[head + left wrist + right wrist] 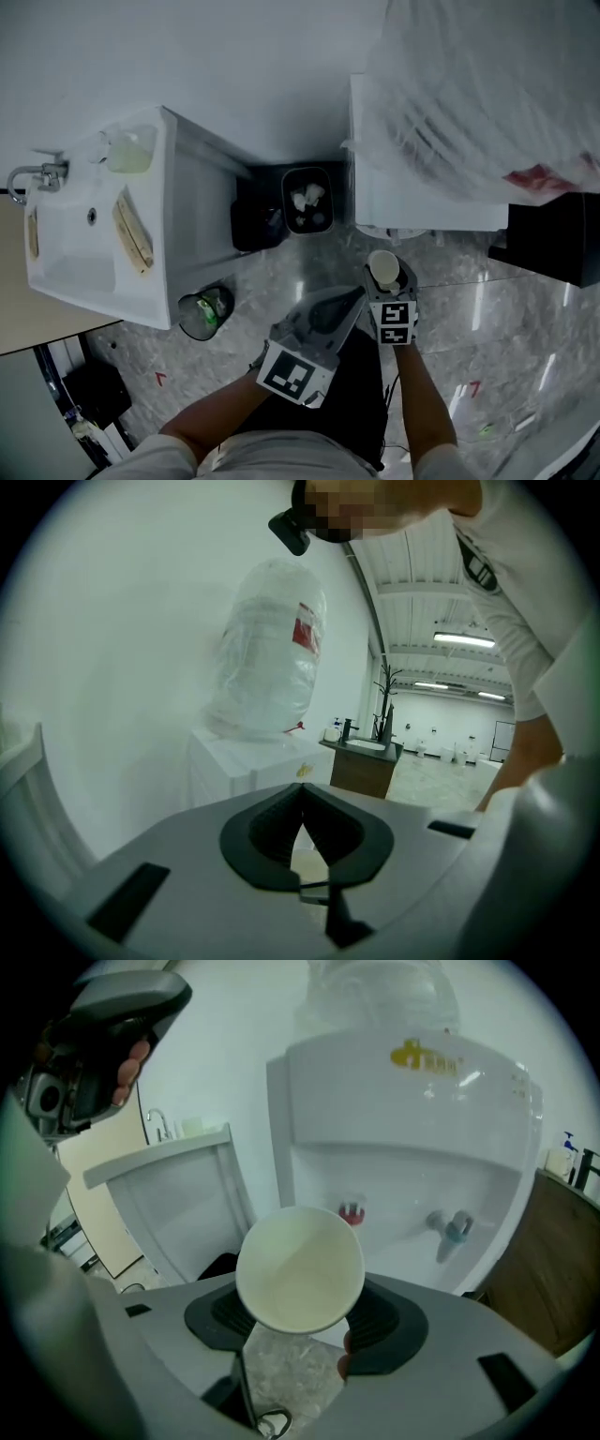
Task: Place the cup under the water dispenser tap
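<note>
Seen from head height, looking steeply down, a person stands facing a white water dispenser point(412, 202) with a plastic-wrapped bottle point(469, 84) seated on top. The right gripper point(388, 289) is held out close to the dispenser's front panel. Its fingers point(392, 1324) are clamped on the lower body of a pale paper cup point(300, 1267).

The cup is tipped back, so its empty mouth faces the gripper's own camera. On the dispenser's recessed front, a red tap point(352, 1211) shows just over the cup's rim, and a blue tap point(457, 1225) sits further right. The cup is in front of the dispenser and not yet beneath either tap, seemingly lined up nearer the red one. Gripping it low on the body probably leaves the rim free to pass under a spout. The cup will likely need to be brought upright before it is set down.

The left gripper point(349, 302) is beside the right one, a little further back from the dispenser. Its fingers are together with nothing between them, and it appears idle, held clear of the cup's path.

Left of the dispenser stands a black bin point(307, 200), and further left again is a white sink point(66, 267).
</note>
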Demonstrator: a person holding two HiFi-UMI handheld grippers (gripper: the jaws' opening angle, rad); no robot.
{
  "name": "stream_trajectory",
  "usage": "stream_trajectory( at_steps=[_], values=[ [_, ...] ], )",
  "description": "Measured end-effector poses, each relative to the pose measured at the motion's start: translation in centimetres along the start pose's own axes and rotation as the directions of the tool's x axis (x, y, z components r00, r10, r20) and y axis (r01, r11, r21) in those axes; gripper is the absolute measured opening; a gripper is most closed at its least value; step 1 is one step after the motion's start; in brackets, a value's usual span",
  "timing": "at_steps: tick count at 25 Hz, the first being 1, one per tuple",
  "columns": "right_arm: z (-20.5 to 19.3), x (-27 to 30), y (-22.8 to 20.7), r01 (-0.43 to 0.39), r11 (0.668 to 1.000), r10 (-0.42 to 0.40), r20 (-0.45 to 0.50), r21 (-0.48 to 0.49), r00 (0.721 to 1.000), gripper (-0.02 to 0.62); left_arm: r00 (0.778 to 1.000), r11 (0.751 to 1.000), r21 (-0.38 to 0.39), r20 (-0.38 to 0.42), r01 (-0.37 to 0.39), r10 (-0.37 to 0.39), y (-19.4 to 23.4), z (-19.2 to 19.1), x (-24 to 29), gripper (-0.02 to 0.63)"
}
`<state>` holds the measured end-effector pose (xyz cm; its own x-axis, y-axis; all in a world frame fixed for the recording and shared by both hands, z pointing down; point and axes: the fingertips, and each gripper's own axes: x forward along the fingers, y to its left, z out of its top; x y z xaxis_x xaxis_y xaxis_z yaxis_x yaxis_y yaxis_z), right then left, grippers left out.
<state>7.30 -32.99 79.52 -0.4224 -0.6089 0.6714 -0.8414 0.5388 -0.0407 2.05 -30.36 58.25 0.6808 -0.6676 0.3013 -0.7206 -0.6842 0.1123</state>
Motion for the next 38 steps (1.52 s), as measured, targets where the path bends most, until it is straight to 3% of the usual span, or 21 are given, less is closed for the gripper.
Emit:
stream_trajectory(
  at_steps=[7, 15, 28, 38],
  values=[
    [-4.9, 8.8, -3.4, 0.094, 0.996, -0.093, -0.005, 0.007, 0.996, 0.270, 0.999, 1.000, -0.018, -0.042, -0.004, 0.003, 2.7, -7.2, 1.6, 0.005],
    [-6.8, 13.6, -5.2, 0.131, 0.991, -0.130, 0.015, -0.021, 0.991, 0.270, 0.998, 0.999, -0.042, -0.065, -0.011, 0.009, 3.6, -10.7, 2.2, 0.005],
    [-8.3, 15.7, -5.9, 0.068, 0.998, -0.068, -0.037, -0.014, 0.997, 0.281, 0.997, 0.998, -0.059, -0.073, -0.029, 0.025, 4.0, -11.4, 2.4, 0.005],
    [-6.9, 10.4, -5.1, 0.064, 0.997, -0.062, -0.067, 0.031, 0.996, 0.318, 0.997, 0.996, -0.085, -0.073, -0.026, 0.020, 2.9, -8.4, 1.0, 0.005]
  ],
)
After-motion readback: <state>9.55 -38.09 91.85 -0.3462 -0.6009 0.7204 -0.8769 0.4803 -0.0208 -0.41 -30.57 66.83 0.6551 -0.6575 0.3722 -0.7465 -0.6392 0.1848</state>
